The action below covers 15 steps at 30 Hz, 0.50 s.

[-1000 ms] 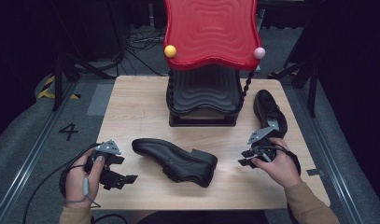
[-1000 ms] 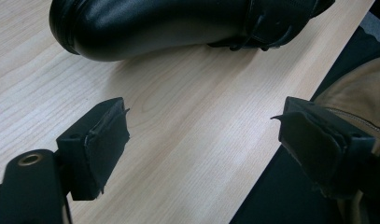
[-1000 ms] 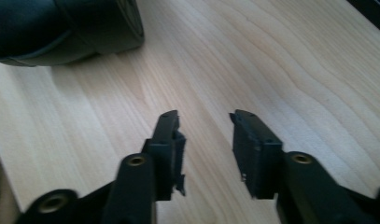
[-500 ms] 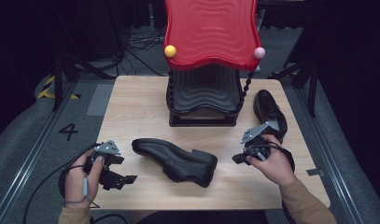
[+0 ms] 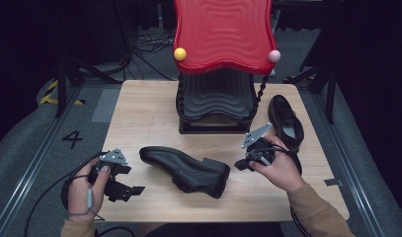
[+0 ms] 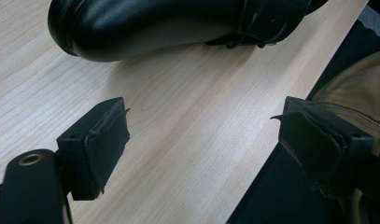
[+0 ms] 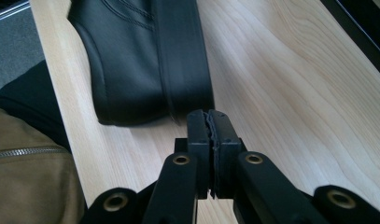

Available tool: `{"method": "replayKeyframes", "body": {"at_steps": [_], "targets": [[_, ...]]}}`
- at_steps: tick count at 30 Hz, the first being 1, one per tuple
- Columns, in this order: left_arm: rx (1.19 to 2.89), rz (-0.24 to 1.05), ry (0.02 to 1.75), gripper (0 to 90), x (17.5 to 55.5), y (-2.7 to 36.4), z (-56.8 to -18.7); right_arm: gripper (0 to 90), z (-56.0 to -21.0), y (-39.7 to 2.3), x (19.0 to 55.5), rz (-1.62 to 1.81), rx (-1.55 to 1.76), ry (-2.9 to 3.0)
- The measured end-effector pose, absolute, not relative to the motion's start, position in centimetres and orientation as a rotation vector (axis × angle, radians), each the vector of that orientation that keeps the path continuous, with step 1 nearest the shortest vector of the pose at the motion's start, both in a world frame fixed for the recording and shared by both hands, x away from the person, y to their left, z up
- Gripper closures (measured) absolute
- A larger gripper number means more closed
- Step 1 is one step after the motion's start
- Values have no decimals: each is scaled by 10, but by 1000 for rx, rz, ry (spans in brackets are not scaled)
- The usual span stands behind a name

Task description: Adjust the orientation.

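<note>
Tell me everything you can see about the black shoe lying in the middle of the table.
The black shoe is a glossy, leather-looking dress shoe with a smooth rounded toe, a low block heel and a dark sole. It lies tipped on its side on the bare wooden table, toe toward the left gripper, heel toward the right gripper. Nothing grips it; the right gripper's shut tips sit right at its heel.

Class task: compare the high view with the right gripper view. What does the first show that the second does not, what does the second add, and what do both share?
High view alone: a red wavy rack at the table's far side, a second black shoe beside it, and the left tool with its jaws apart.

Right gripper view alone: the right tool seen close, its pads pressed together with nothing between them, just short of the shoe's heel.

Both: the black shoe lying on its side on the wooden table.
</note>
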<state>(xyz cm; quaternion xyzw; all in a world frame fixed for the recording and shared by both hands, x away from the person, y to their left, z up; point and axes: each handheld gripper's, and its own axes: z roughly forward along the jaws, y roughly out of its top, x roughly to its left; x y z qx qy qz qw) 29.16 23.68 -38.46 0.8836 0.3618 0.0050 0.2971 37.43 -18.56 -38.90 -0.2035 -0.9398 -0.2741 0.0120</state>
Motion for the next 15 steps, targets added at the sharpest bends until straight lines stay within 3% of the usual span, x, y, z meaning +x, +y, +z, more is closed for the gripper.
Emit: {"method": "replayKeyframes", "body": {"at_steps": [15], "targets": [[2344,8,966,167,291,237,-385,893,-389,-155,376,-826,-593,-2940]]}}
